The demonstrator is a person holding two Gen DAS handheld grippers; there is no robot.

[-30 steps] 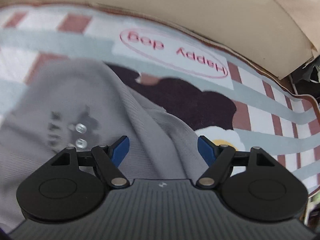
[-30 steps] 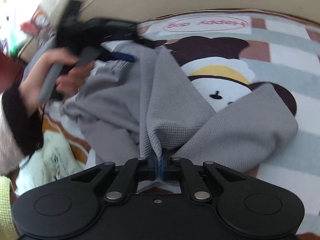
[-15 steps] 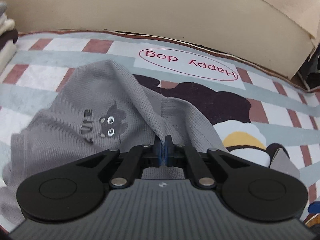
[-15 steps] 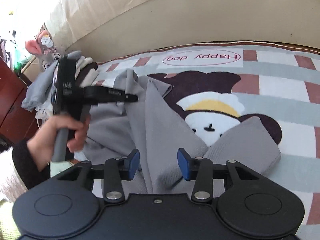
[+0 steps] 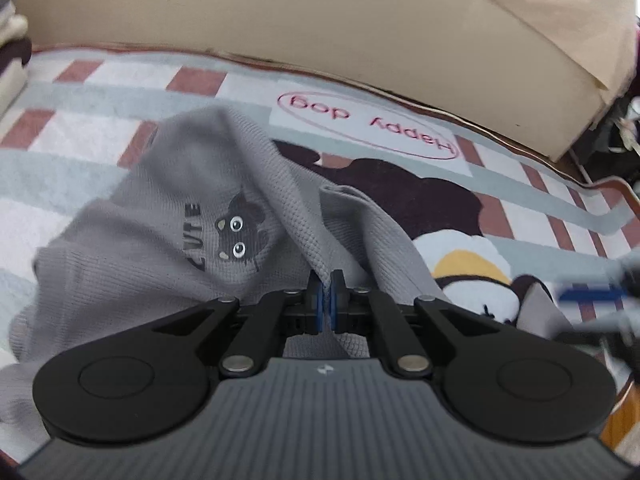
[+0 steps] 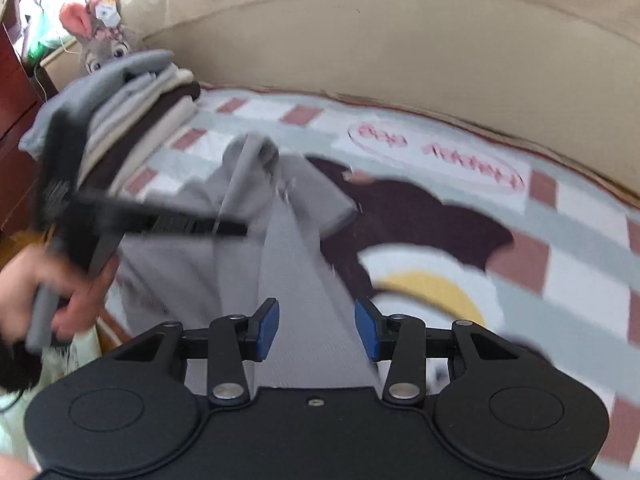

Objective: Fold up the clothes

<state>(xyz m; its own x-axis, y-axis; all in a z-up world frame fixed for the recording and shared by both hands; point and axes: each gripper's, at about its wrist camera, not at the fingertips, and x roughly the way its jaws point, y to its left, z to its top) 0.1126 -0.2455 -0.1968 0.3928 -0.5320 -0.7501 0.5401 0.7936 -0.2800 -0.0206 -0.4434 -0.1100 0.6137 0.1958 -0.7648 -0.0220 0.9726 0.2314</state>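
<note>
A grey waffle-knit shirt (image 5: 236, 236) with a dark cat print lies bunched on the bed blanket (image 5: 100, 136). My left gripper (image 5: 326, 300) is shut on a raised fold of it, and the cloth hangs from the blue pads. From the right wrist view, a hand holds the left gripper (image 6: 236, 227) against the shirt (image 6: 304, 280), blurred. My right gripper (image 6: 316, 328) stands open above a grey strip of the shirt, and its pads (image 6: 268, 328) do not press on it. The right gripper shows as a blur at the left wrist view's right edge (image 5: 588, 292).
A stack of folded clothes (image 6: 152, 112) sits at the blanket's far left, with a plush rabbit (image 6: 102, 36) behind it. A beige padded headboard (image 6: 400, 60) runs along the back. The blanket shows a dog picture and a "Happy dog" label (image 5: 368, 124). Dark wooden furniture (image 6: 12, 100) stands at the left.
My left gripper closed on a fold of the shirt and lifted it. My right gripper let go of the shirt, opened and swung away, so the clothes stack came into its view.
</note>
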